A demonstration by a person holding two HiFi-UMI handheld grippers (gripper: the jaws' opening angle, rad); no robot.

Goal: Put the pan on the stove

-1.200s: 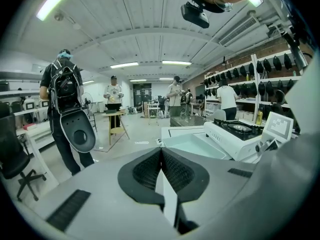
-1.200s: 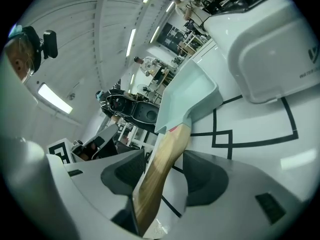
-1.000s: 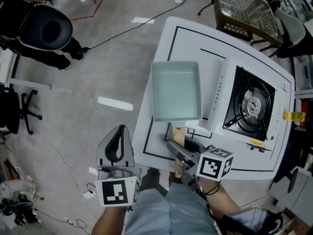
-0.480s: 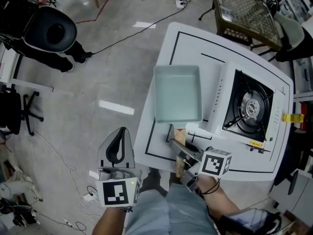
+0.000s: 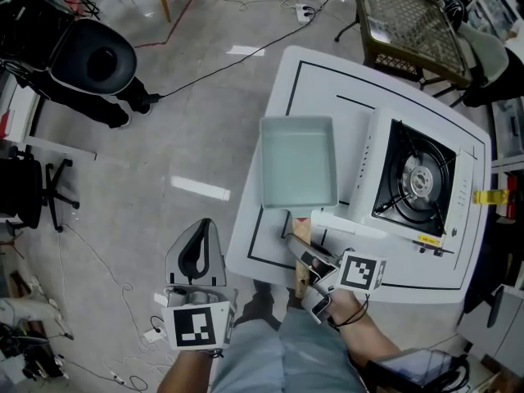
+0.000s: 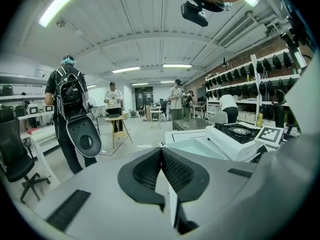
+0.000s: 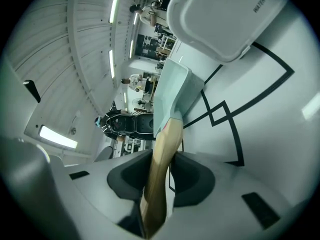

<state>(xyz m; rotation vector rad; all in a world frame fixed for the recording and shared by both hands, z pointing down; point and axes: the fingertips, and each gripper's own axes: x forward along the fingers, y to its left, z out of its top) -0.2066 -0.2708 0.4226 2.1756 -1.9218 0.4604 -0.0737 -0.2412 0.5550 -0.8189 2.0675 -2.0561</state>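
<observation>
The pale green square pan (image 5: 299, 160) lies on the white table (image 5: 319, 72), left of the portable gas stove (image 5: 413, 178). Its wooden handle (image 5: 300, 232) points toward me. My right gripper (image 5: 298, 250) is over the handle's near end, its jaws closing. In the right gripper view the handle (image 7: 163, 149) runs between the dark pads (image 7: 192, 176), touching both, with the pan (image 7: 172, 94) beyond and the stove's white body (image 7: 220, 14) above. My left gripper (image 5: 196, 250) hangs off the table's left side over the floor, shut and empty (image 6: 161, 156).
Black lines mark rectangles on the table (image 7: 260, 134). A wicker chair (image 5: 405, 15) stands behind the table. On the floor lie cables (image 5: 205, 51) and a black seat (image 5: 90, 56). Several people (image 6: 70, 109) stand in the room behind.
The right gripper's jaws have narrowed around the pan's handle and it has crept slightly toward the pan. The pan and the left gripper keep their places.
</observation>
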